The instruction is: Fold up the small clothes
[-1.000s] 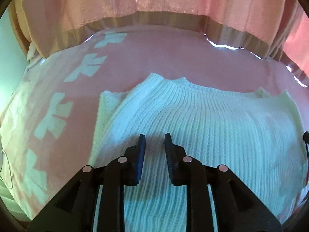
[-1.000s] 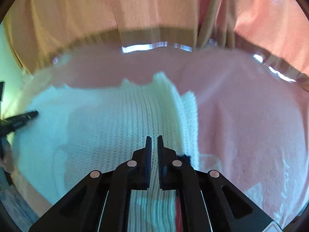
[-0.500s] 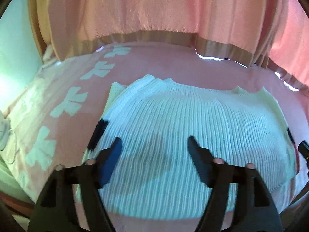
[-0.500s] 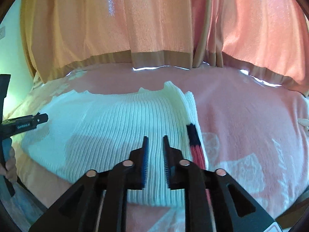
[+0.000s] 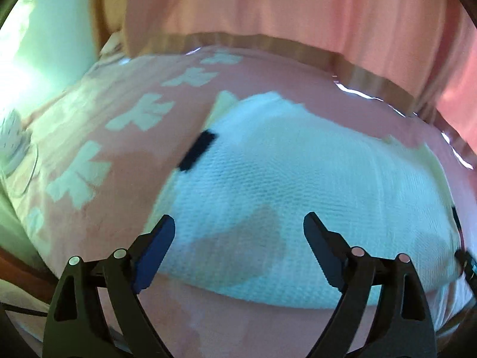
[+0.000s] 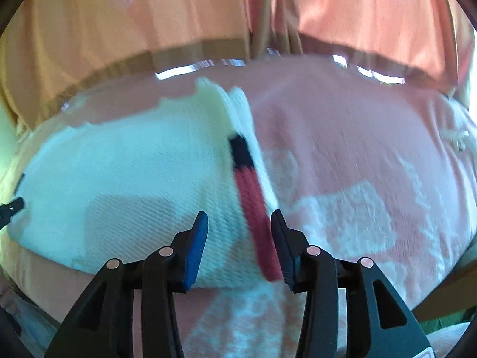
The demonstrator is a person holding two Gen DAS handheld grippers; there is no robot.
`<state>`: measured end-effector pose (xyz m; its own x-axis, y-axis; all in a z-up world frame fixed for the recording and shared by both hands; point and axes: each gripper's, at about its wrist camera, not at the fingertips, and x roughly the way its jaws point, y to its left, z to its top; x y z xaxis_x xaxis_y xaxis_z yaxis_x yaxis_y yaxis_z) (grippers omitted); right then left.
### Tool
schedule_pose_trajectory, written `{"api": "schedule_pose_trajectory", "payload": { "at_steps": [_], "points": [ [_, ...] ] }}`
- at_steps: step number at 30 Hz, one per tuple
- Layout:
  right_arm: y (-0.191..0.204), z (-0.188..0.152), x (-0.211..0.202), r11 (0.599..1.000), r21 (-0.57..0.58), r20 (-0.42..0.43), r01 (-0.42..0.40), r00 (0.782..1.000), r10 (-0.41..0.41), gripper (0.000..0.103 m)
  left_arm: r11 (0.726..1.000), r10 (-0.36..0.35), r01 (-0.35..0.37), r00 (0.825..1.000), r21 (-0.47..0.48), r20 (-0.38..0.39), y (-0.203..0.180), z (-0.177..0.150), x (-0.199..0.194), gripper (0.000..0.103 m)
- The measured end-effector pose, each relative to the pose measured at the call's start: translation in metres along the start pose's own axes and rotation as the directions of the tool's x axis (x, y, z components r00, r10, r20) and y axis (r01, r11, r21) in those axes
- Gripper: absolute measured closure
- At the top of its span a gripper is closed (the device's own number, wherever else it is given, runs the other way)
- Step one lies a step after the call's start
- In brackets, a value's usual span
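A white knitted sweater (image 5: 298,173) lies folded flat on a pink bedspread (image 5: 125,155); it also shows in the right wrist view (image 6: 134,167). A black stripe (image 5: 196,150) shows at its left edge, and a black and red stripe (image 6: 249,191) runs along its right edge. My left gripper (image 5: 238,229) is open and empty, held above the sweater's near edge. My right gripper (image 6: 240,223) is open and empty above the sweater's near right corner, over the red stripe. The tip of the left gripper (image 6: 12,207) shows at the far left of the right wrist view.
The bedspread (image 6: 372,155) has pale flower patterns (image 5: 143,113). Pink and orange curtains (image 5: 268,6) hang behind the bed. A white round object (image 5: 12,140) sits at the bed's far left edge. A wooden bed frame edge (image 6: 441,295) shows at lower right.
Both grippers have opened, let go of the sweater and pulled back from it. The sweater now lies flat with its near edge in view.
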<state>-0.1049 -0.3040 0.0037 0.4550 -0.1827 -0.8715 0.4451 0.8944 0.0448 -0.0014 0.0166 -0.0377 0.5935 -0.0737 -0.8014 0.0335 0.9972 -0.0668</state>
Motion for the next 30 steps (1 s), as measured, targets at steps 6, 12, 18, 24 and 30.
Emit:
{"api": "schedule_pose_trajectory", "payload": {
  "at_steps": [6,12,18,24,30],
  "points": [
    [-0.007,-0.006,-0.006,1.000,0.000,0.009,0.024,1.000,-0.024,0.096,0.997,0.037,-0.034,0.998,0.066,-0.058,-0.001,-0.009,0.015,0.018],
    [-0.005,-0.005,-0.012,1.000,0.005,0.009,0.025,1.000,-0.025,0.093,0.996,0.043,-0.038,0.997,0.079,-0.059,-0.002,-0.010,0.014,0.018],
    [0.020,-0.002,-0.067,0.997,-0.041,0.244,-0.072,0.966,0.080,0.089,0.996,0.032,-0.028,0.998,0.081,-0.051,-0.007,-0.009,0.007,0.018],
    [0.046,-0.001,-0.059,0.988,-0.113,0.220,-0.108,0.967,0.131,0.087,0.990,0.042,-0.043,0.999,0.138,0.006,-0.024,-0.009,-0.004,0.018],
    [0.053,0.005,-0.048,0.986,-0.125,0.219,-0.107,0.967,0.133,0.078,0.989,-0.006,0.007,1.000,0.149,-0.006,-0.038,-0.008,-0.007,0.017]
  ]
}}
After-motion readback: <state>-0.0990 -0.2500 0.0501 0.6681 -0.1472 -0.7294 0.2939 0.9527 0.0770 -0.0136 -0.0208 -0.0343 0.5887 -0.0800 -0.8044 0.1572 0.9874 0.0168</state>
